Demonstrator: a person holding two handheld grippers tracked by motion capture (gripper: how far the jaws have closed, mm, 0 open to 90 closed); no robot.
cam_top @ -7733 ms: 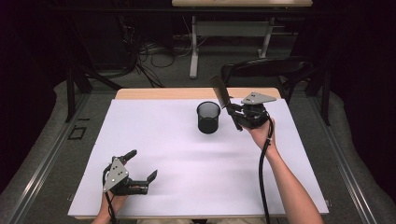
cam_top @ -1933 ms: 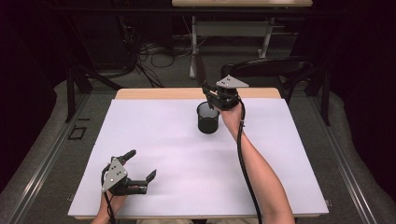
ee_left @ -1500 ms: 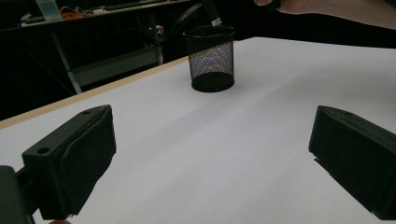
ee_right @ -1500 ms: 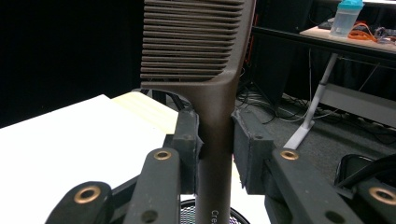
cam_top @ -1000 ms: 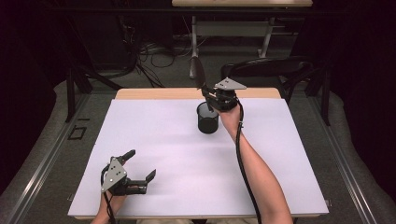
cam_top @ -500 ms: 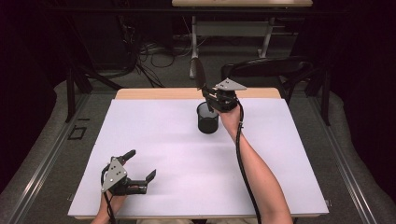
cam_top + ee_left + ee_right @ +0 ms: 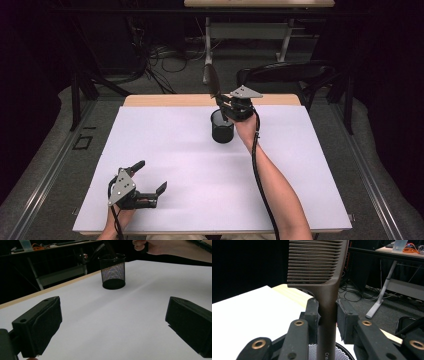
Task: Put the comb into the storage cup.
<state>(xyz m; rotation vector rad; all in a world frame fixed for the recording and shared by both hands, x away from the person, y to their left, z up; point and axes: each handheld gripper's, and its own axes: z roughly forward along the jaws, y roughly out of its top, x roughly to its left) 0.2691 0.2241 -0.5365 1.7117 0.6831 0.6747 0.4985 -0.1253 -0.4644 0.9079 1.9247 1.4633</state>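
Dark brown plastic comb [image 7: 324, 277] held over the black wire-mesh cup [image 7: 222, 126].

The right gripper [image 7: 231, 106] hangs just above the cup's far rim, jaws clamped on the comb's handle; the toothed end points up and away, and the handle's lower end dips into the cup. The cup stands near the far edge of the white-covered counter [image 7: 200, 175], a little right of its middle. Well away from the cup, at the near left corner, the left gripper [image 7: 150, 181] rests with jaws spread wide, holding nothing.
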